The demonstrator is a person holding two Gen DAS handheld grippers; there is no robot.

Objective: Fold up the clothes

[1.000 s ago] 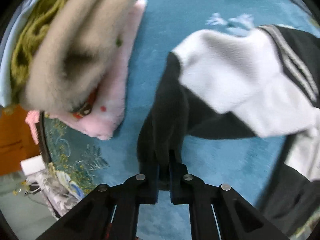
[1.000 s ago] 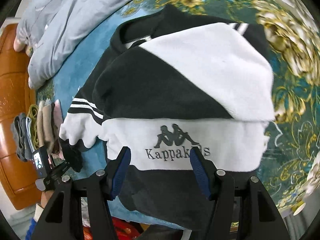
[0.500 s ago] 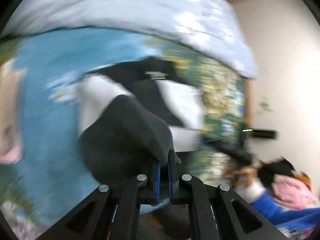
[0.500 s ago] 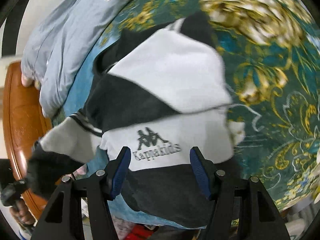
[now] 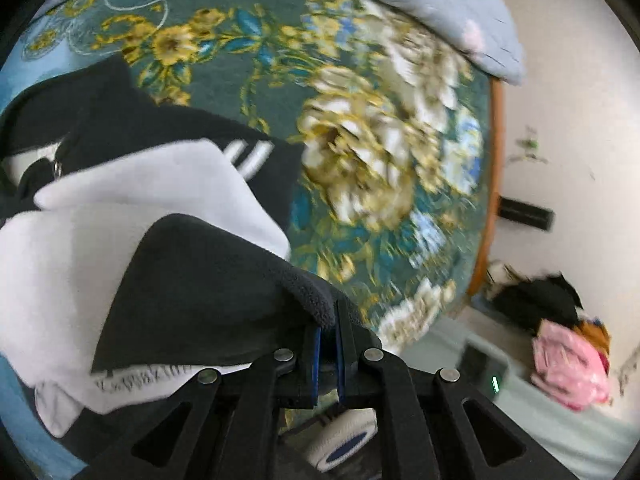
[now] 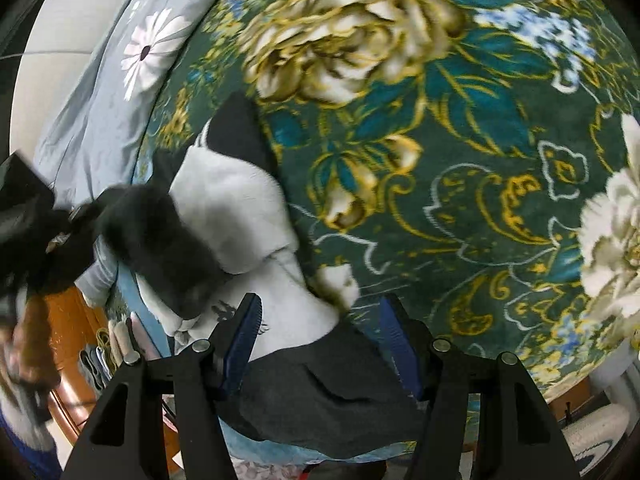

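Left wrist view: my left gripper (image 5: 329, 322) has its jaws pinched together on the black cuff of the sweatshirt (image 5: 132, 216), whose sleeve drapes across the folded black-and-white body lying on the floral blanket (image 5: 360, 152). Printing near the hem is smeared and unreadable; the blanket itself is motion-blurred.

Right wrist view: my right gripper (image 6: 320, 340) hovers with jaws wide apart over the sweatshirt's (image 6: 240, 216) lower edge, touching nothing I can see. A blurred dark shape at the far left I cannot identify.
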